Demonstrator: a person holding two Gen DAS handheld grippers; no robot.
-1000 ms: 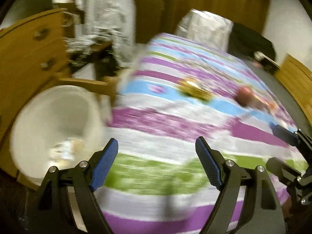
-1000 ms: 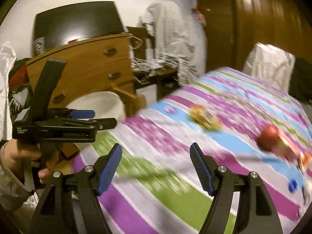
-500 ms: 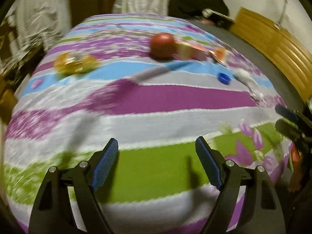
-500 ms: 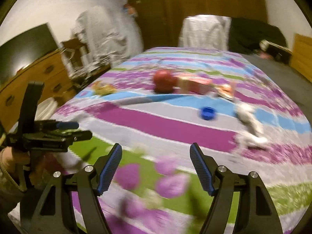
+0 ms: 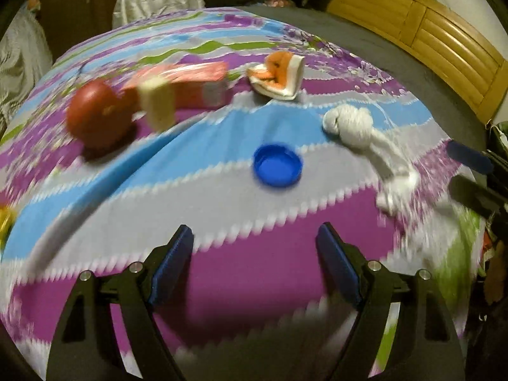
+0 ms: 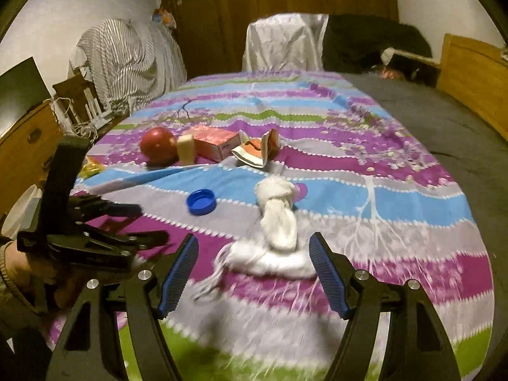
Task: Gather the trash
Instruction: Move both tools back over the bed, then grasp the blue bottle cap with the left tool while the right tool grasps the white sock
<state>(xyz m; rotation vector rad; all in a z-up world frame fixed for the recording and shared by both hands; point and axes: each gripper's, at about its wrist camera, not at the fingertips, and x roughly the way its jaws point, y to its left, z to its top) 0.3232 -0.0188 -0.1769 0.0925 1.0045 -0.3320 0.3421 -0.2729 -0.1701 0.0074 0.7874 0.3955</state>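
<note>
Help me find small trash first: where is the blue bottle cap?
The blue bottle cap lies open side up mid-bedspread, between the red apple and the white rope.

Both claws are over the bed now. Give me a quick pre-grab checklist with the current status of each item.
1. Left claw open and empty: ok.
2. Right claw open and empty: ok.
3. Blue bottle cap lies ahead of the left claw, nothing on it: ok.
4. White crumpled tissue lies just ahead of the right claw, not yet between the pads: ok.
5. Claws apart from each other: ok.
6. Trash bin in view: not ok, neither view shows it.
</note>
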